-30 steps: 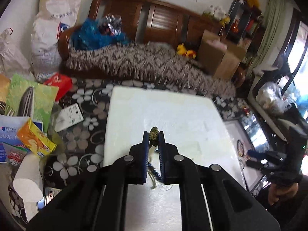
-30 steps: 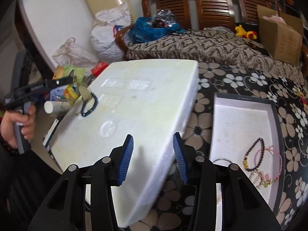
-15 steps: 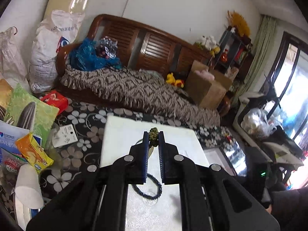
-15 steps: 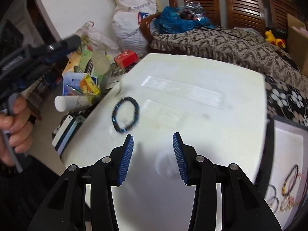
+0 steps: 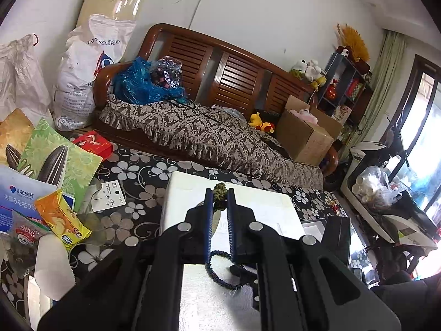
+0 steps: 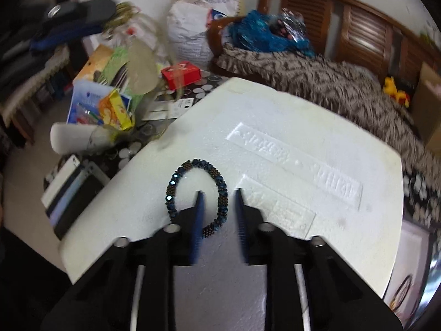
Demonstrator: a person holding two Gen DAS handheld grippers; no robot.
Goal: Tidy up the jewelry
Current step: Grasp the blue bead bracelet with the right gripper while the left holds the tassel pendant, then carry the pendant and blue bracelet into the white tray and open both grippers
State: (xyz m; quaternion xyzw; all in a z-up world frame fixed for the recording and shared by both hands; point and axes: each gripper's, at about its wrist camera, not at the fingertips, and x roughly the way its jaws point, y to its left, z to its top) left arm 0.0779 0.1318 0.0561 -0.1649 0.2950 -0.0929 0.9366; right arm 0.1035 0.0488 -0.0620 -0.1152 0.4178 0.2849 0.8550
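Note:
My left gripper [image 5: 219,193] is shut on an olive drawstring knot [image 5: 219,190] of a sheer pouch and holds it up above the white foam board [image 5: 264,209]. A blue beaded bracelet [image 6: 198,193] lies flat on the foam board [image 6: 303,127]. It also shows in the left wrist view [image 5: 220,273], under the left jaws. My right gripper [image 6: 219,193] is open, low over the board, with its jaws on either side of the bracelet's right side. The raised left gripper [image 6: 80,22] appears blurred at upper left with the sheer pouch [image 6: 140,69] hanging from it.
Snack packets [image 5: 46,165] and a paper roll [image 5: 52,264] crowd the table's left side. A red box [image 6: 180,73] stands behind the board. A tray with other jewelry [image 6: 405,289] sits at the right. A wooden sofa [image 5: 220,82] stands behind.
The bracelet has dropped out of the pouch onto the foam board. My left gripper rose with the pouch. My right gripper moved left and down to straddle the bracelet.

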